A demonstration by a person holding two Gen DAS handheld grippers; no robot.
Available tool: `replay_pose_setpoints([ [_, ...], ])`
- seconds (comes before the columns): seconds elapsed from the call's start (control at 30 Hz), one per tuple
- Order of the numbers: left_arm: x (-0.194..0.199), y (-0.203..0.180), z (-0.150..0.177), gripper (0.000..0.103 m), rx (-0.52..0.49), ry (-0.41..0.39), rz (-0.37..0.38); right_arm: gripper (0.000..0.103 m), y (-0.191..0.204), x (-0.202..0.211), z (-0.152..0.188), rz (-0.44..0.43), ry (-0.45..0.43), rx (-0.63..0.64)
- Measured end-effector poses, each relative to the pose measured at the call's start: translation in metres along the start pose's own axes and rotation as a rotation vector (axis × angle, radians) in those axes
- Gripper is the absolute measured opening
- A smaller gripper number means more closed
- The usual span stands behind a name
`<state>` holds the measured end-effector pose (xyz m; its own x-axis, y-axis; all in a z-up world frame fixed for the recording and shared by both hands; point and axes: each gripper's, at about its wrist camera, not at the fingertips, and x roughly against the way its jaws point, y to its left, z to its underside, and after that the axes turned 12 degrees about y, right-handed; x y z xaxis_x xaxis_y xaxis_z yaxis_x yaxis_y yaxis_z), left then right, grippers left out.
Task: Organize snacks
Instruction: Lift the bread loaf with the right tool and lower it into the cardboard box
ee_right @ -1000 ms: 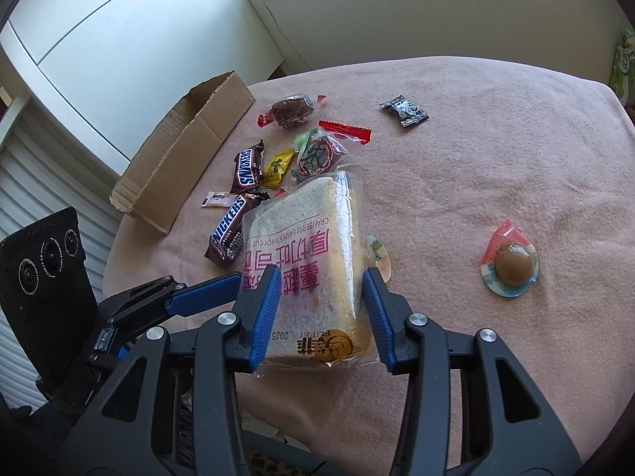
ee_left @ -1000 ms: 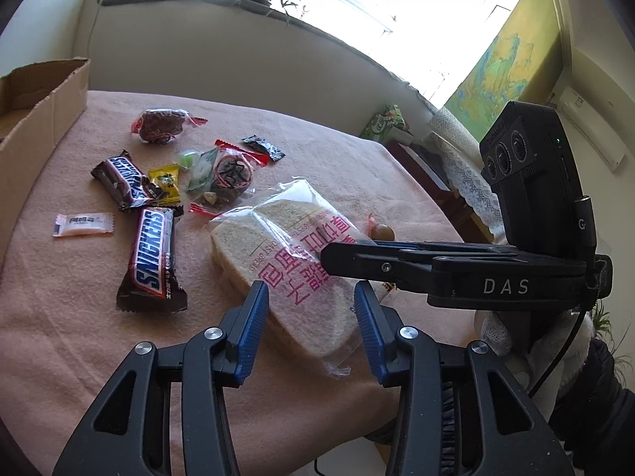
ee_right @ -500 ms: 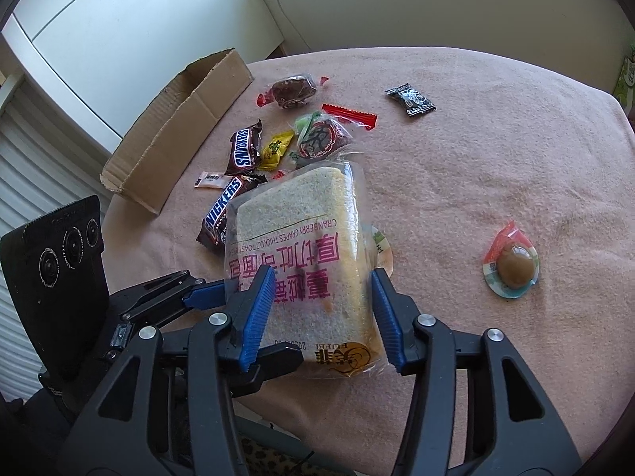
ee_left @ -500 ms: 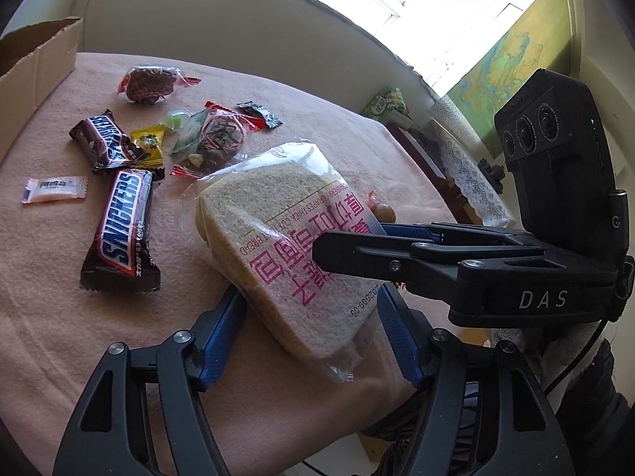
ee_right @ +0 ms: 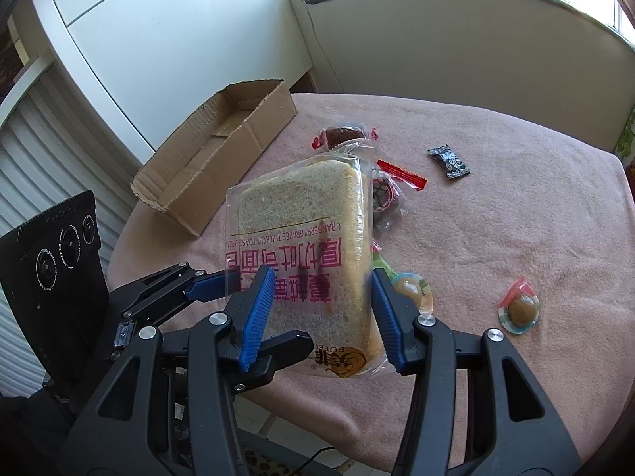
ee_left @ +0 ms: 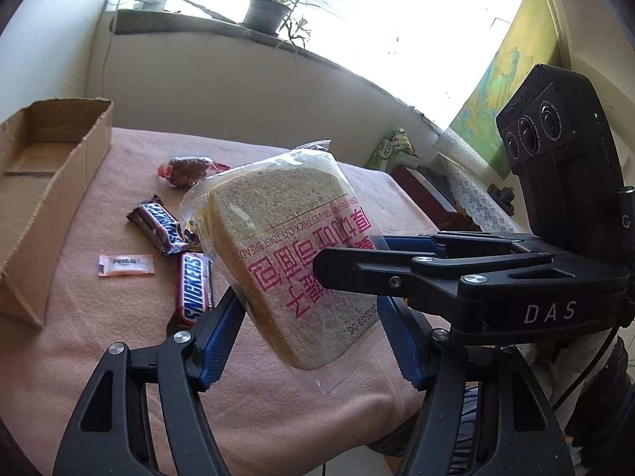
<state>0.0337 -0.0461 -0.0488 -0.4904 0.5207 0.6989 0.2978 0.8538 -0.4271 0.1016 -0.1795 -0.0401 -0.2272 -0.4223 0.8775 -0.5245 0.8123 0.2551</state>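
A bagged slice of thick toast bread [ee_left: 293, 254] with pink print is held up above the pink table cloth, tilted. Both grippers pinch it: my left gripper [ee_left: 305, 329] is shut on its lower end, and my right gripper [ee_right: 323, 313] is shut on it from the other side; the bread also shows in the right wrist view [ee_right: 305, 246]. An open cardboard box [ee_left: 43, 194] lies at the table's left, also seen in the right wrist view [ee_right: 214, 150]. Two Snickers bars [ee_left: 194, 289] lie under the bread.
On the cloth lie a small pink-white sachet [ee_left: 126, 265], a red wrapped cake [ee_left: 186, 169], a black packet [ee_right: 449, 162], a red strip packet [ee_right: 401, 174] and two round jelly cups [ee_right: 520, 309]. The table edge [ee_right: 619, 182] is at right. A window sill with a plant pot [ee_left: 266, 16] stands behind.
Both grippers have closed on the bread and lifted it off the cloth, raising and tilting it. The views now look higher, showing the box interior.
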Motion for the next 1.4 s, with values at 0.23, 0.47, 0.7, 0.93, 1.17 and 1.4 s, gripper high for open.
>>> replay_pose_setpoints([
  [0.23,0.033,0.027,-0.012,0.067,0.032,-0.086,-0.060,0.052,0.040,-0.002,-0.034,-0.019,-0.035,0.067],
  [0.47,0.063,0.057,-0.029,0.067,0.061,-0.161,-0.140,0.052,0.078,-0.012,-0.075,-0.077,-0.062,0.125],
  [0.7,0.085,0.092,-0.030,0.067,0.115,-0.207,-0.190,0.052,0.111,-0.036,-0.107,-0.136,-0.061,0.157],
  [0.93,0.099,0.131,-0.030,0.067,0.189,-0.217,-0.214,0.052,0.134,-0.067,-0.128,-0.169,-0.031,0.181],
  [1.17,0.096,0.154,-0.029,0.067,0.246,-0.203,-0.233,0.052,0.145,-0.097,-0.147,-0.190,0.002,0.188],
  [1.4,0.094,0.165,-0.029,0.067,0.275,-0.192,-0.274,0.052,0.150,-0.119,-0.161,-0.190,0.014,0.184],
])
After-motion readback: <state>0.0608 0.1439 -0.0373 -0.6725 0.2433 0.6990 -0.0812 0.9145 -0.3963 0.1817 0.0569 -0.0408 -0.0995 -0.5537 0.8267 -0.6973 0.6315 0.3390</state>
